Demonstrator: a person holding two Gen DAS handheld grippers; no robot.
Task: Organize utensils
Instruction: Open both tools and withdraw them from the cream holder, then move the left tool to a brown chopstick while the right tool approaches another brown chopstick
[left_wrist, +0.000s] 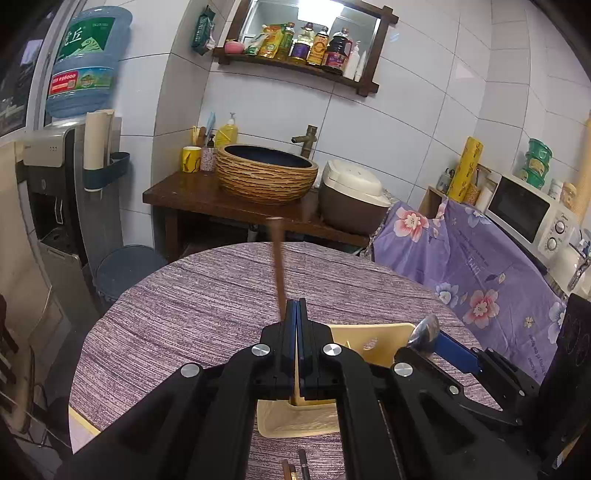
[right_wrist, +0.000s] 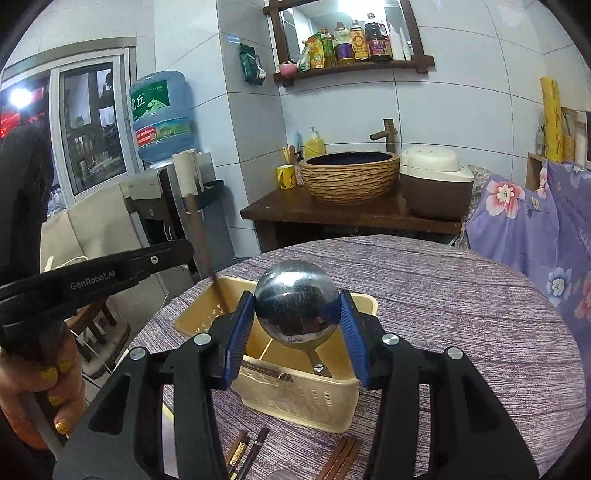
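A cream plastic utensil caddy (right_wrist: 295, 398) stands on the round purple table; it also shows in the left wrist view (left_wrist: 369, 343). My left gripper (left_wrist: 297, 308) is shut on a brown chopstick (left_wrist: 277, 266) that stands upright, its lower end in the caddy's left compartment (right_wrist: 216, 291). My right gripper (right_wrist: 297, 306) holds a steel ladle (right_wrist: 297, 301) by its round bowl between the blue pads, over the caddy's right compartment, handle pointing down into it. The ladle's bowl also shows in the left wrist view (left_wrist: 424, 332). More chopsticks (right_wrist: 341, 458) lie on the cloth in front of the caddy.
The round table (right_wrist: 461, 295) has a purple striped cloth. Behind it stand a dark wooden counter (right_wrist: 332, 210) with a basin and a rice cooker (right_wrist: 436, 184). A water dispenser (right_wrist: 162, 118) is at the left, a floral-covered surface (right_wrist: 535, 229) at the right.
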